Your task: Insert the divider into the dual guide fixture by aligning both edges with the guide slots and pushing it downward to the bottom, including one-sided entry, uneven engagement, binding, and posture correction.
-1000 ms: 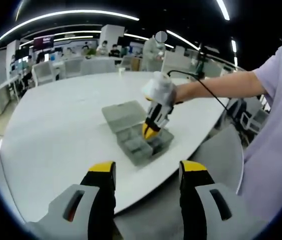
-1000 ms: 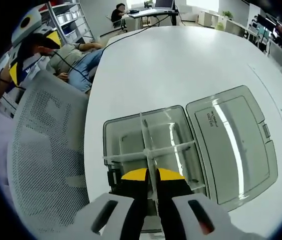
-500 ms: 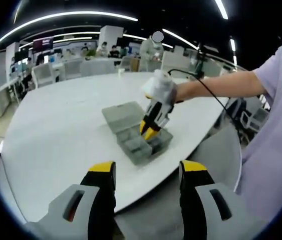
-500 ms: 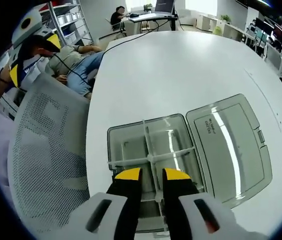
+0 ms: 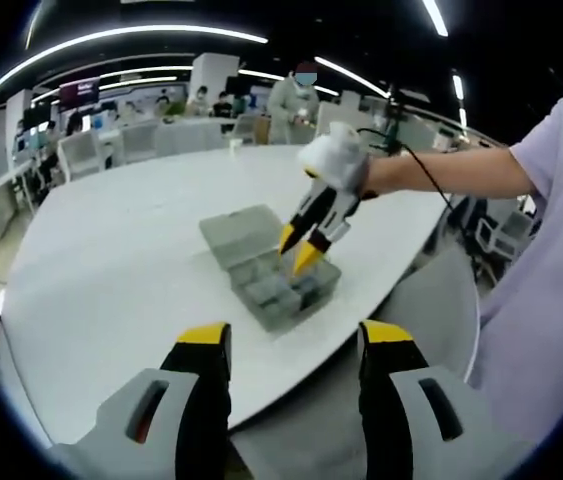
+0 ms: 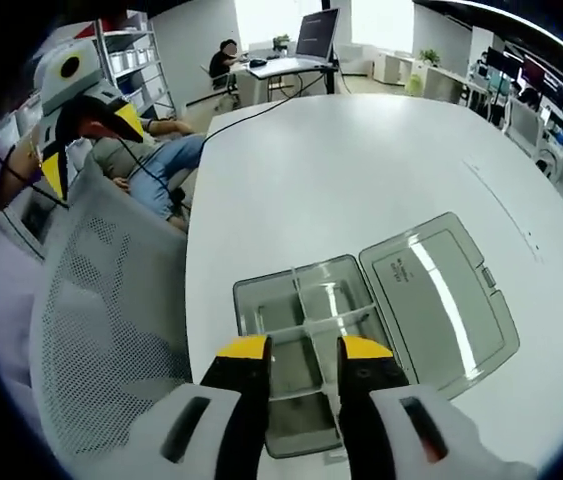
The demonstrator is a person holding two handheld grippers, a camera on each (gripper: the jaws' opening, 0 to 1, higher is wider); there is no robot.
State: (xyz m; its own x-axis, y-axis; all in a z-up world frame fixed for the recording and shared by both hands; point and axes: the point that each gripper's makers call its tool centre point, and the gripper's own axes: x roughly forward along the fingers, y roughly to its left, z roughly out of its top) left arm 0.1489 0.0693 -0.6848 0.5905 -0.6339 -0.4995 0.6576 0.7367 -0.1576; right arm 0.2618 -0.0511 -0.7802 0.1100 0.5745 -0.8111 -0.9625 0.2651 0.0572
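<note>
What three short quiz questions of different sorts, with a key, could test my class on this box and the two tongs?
1. True or false: the right tongs are shut on the divider.
2. Multiple choice: the lid of the box is (a) closed, (b) open and lying flat on the table, (c) missing.
3. Fill in: the left tongs hang off the table's near edge, holding ____.

Key: 1 false, the jaws stand apart above the box, with the divider sitting in it; 2 b; 3 nothing.
</note>
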